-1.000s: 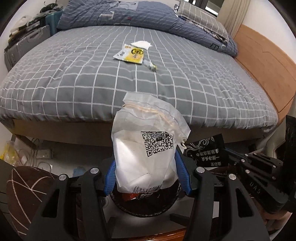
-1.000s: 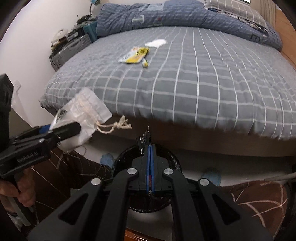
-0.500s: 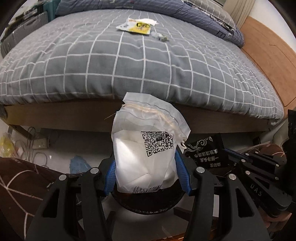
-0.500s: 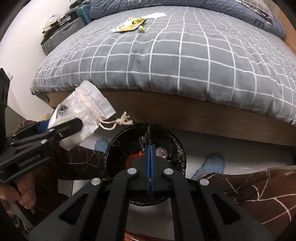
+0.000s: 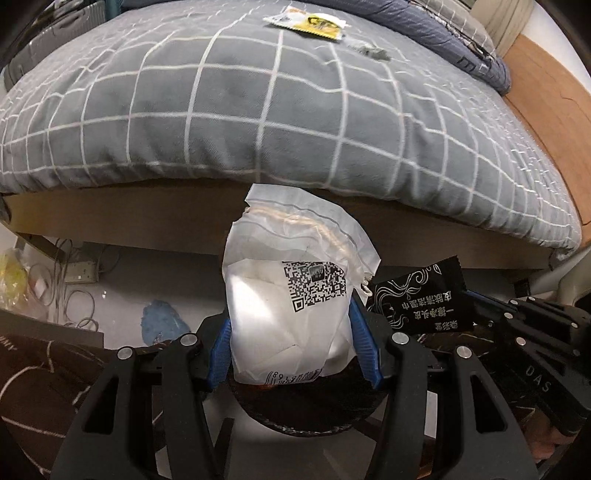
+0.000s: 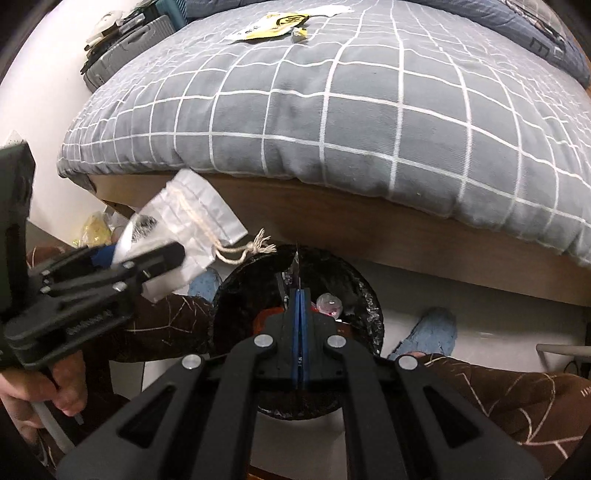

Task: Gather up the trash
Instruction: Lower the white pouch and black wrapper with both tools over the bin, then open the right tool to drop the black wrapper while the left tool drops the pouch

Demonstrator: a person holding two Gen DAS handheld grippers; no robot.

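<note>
My left gripper [image 5: 291, 347] is shut on a white drawstring pouch [image 5: 291, 291] with a QR code, held upright above the black-lined trash bin [image 5: 306, 413]. In the right wrist view the pouch [image 6: 192, 221] and the left gripper [image 6: 159, 264] hang at the bin's left edge. My right gripper [image 6: 297, 295] is shut on a thin black sachet [image 5: 417, 299], seen edge-on over the bin [image 6: 369, 299], which holds red and pink litter. On the bed lie a yellow-white wrapper [image 6: 269, 26], a small crumpled piece [image 6: 299, 34] and a white tissue [image 6: 328, 9].
The grey checked bed [image 6: 369, 122] overhangs its wooden frame just behind the bin. A suitcase [image 6: 122, 48] stands far left. A power strip and cables [image 5: 79, 273] lie on the floor. Blue slippers [image 6: 428, 332] and the person's brown patterned trouser legs [image 6: 498, 391] flank the bin.
Both grippers have sunk toward the bin and tipped downward, so the bed's edge has risen in view. The pouch and the sachet stay gripped as before.
</note>
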